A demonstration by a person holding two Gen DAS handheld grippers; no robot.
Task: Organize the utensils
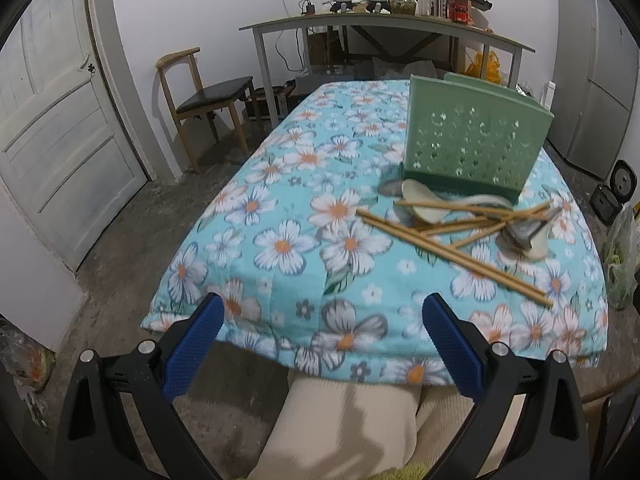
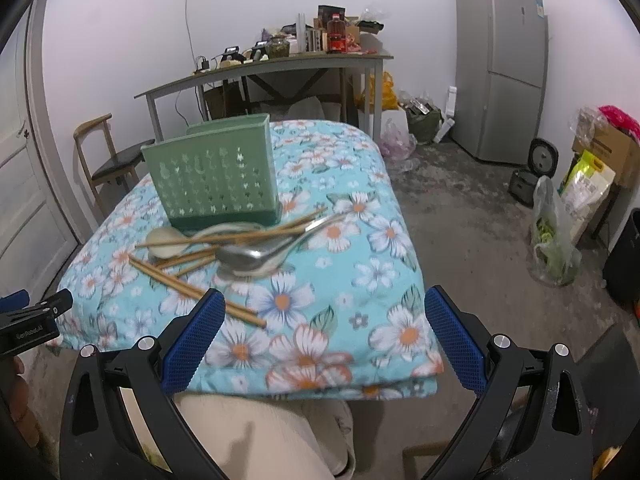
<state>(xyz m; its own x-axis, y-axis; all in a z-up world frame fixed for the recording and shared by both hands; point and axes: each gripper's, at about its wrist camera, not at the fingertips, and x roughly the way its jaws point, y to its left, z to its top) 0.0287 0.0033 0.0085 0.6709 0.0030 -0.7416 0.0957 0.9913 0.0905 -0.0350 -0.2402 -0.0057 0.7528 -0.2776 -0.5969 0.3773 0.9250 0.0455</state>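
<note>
Floral cloth (image 2: 360,264) over a small table, fridge (image 2: 500,68) upper right. Both grippers, left (image 1: 322,332) and right (image 2: 324,332), gape wide and empty at the bottom edge. Chopsticks (image 2: 200,288) and spoons (image 2: 248,258) lie tangled mid-left, against one green holder (image 2: 212,176). Risk: one pull could drag the pile off. Roughly four spoons; sticks too crossed to count.

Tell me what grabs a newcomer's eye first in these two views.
The bright floral tablecloth dominates both views. On it stands a green perforated utensil holder, with a loose pile of wooden chopsticks and spoons tangled just in front of it. Both the left gripper and right gripper hover open at the near edge.
</note>
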